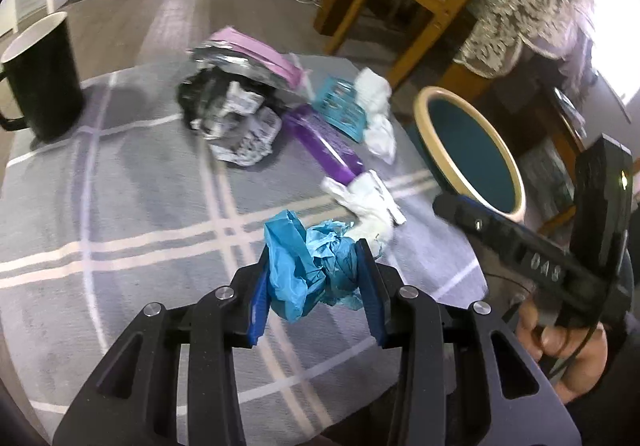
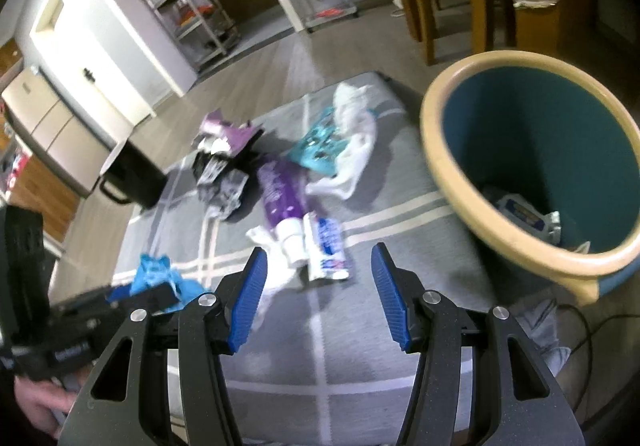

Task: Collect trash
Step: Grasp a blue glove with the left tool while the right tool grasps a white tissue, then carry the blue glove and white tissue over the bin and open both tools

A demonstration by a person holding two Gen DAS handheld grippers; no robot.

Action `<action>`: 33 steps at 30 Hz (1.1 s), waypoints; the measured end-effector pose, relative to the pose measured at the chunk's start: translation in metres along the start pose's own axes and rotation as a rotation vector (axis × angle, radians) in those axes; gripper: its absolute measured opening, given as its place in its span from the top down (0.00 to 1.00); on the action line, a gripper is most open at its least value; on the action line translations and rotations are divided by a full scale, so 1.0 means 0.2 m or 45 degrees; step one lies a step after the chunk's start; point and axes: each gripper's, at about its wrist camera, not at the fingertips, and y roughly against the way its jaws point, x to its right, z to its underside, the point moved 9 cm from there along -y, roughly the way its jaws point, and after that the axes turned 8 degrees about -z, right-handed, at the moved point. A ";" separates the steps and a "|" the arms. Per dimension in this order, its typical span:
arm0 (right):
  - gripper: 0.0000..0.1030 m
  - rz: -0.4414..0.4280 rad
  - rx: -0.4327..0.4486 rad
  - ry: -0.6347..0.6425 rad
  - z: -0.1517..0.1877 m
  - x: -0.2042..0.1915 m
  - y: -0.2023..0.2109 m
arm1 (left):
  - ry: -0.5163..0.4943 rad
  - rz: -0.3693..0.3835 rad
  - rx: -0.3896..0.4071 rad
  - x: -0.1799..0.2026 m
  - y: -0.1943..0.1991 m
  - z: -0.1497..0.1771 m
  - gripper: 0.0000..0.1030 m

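Low in the frame, the left tool (image 1: 316, 274) is clamping a crumpled blue wrapper (image 1: 308, 264); the right tool (image 2: 320, 294) is gaping empty beside the bin (image 2: 436, 150) at right.

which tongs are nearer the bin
Right. The right tongs hang open just beside the bin; the left tongs, shut on blue crumpled paper, sit farther off.
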 end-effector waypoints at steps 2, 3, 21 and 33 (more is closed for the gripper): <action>0.46 0.000 -0.022 0.030 0.03 -0.03 -0.03 | 0.017 -0.025 0.003 -0.04 0.00 0.00 0.63; 0.46 0.000 -0.035 0.047 0.04 -0.05 -0.05 | 0.024 -0.039 0.004 -0.06 0.00 0.00 0.63; 0.82 0.021 -0.161 0.293 0.16 -0.17 -0.28 | 0.130 -0.085 0.011 -0.20 -0.01 0.00 0.63; 0.87 -0.117 -0.119 0.249 0.13 -0.25 -0.16 | 0.150 -0.097 0.039 -0.20 0.00 -0.03 0.63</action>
